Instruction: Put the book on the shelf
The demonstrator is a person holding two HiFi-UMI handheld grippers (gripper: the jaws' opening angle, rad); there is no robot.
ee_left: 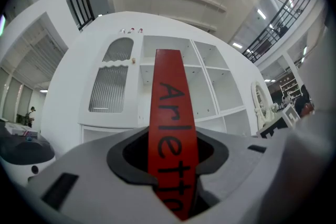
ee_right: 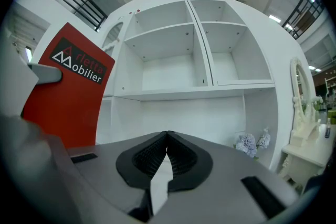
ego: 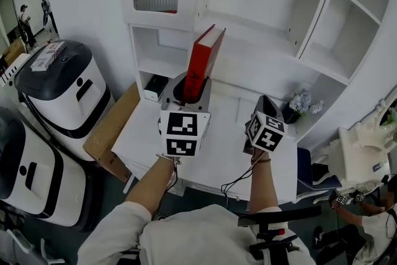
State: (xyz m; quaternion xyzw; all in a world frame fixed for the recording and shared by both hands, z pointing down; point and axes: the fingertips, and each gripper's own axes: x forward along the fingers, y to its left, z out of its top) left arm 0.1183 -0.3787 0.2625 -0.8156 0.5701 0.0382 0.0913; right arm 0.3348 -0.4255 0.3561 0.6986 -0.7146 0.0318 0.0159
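A red book (ego: pixel 203 62) stands nearly upright in my left gripper (ego: pixel 188 87), whose jaws are shut on its lower end. In the left gripper view the red spine (ee_left: pixel 171 134) with black letters runs up between the jaws, in front of the white shelf unit (ee_left: pixel 173 76). My right gripper (ego: pixel 267 110) is to the right of the book, apart from it, jaws shut with nothing between them. The right gripper view has the gripper (ee_right: pixel 167 140) aimed at the shelf unit's open compartments (ee_right: pixel 163 60), with the book's red cover (ee_right: pixel 68 92) at the left.
The white shelf unit (ego: pixel 279 3) rises behind a white desk top (ego: pixel 217 146). A bunch of pale flowers (ego: pixel 302 102) sits at the desk's right. A cardboard piece (ego: pixel 111 127) leans at the left, beside white and black machines (ego: pixel 62 90). A white vanity (ego: pixel 366 146) stands right.
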